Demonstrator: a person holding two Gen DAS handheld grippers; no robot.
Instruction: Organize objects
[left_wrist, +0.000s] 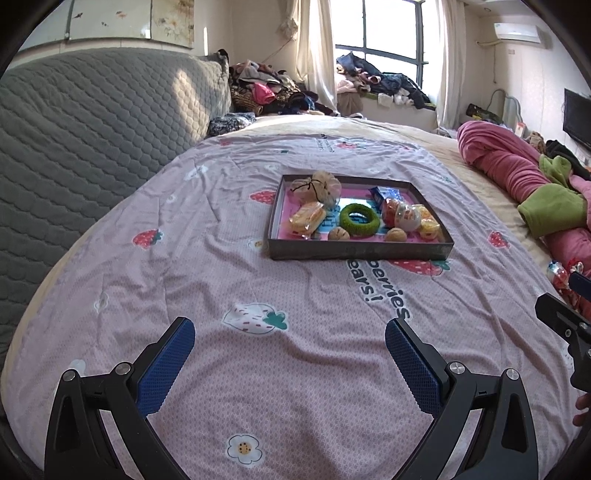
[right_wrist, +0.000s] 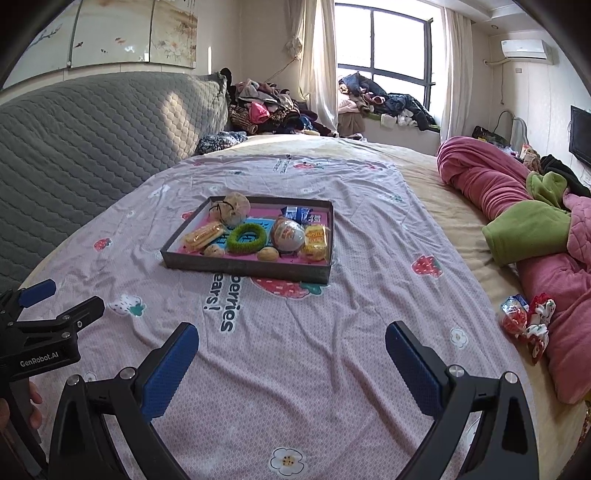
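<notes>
We hold the left gripper (left_wrist: 290, 345) spread wide and empty above the near edge of the pink sheet (right_wrist: 351, 332). In the middle of the sheet stands the tray (right_wrist: 243, 266) — inside it we see a green ring (right_wrist: 246, 239), snack packets and two walnuts. The right gripper (right_wrist: 291, 347) is also spread, holding nothing. At the right edge of the sheet lies a wrapped candy (right_wrist: 514, 314), beside the pink blanket (right_wrist: 491, 181).

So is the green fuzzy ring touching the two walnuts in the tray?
Cannot tell. In the left wrist view the green ring sits just behind both walnuts, their edges meeting with no clear gap; the right wrist view looks equally close.
</notes>
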